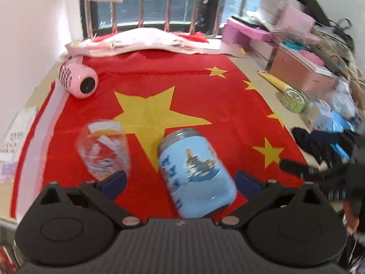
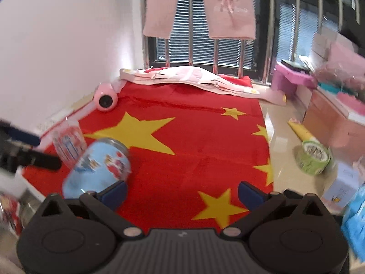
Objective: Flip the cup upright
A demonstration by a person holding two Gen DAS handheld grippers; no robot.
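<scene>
Beside the clear glass [image 1: 103, 148], the tilted blue cartoon cup [image 1: 196, 175] sits between the left gripper's [image 1: 181, 182] wide fingers; right gripper [image 2: 182, 193] fingers wide, empty.

The right gripper [image 2: 181, 194] has its jaws spread wide, with only the red flag cloth [image 2: 194, 141] between the blue pads [image 2: 114, 193]. The blue cup [image 2: 98, 166] lies tilted on the cloth, forward-left of the gripper, just beside the left pad; contact cannot be confirmed. Its metal rim faces away from the gripper. A clear glass [image 2: 68, 142] stands just beyond the cup, farther left. The left gripper [image 2: 27, 146] enters at the far left, near the glass. A pink round device [image 2: 105, 99] rests far ahead-left. A green tape roll [image 2: 313, 157] sits on the surface [image 2: 282, 132] to the right, off the cloth.
</scene>
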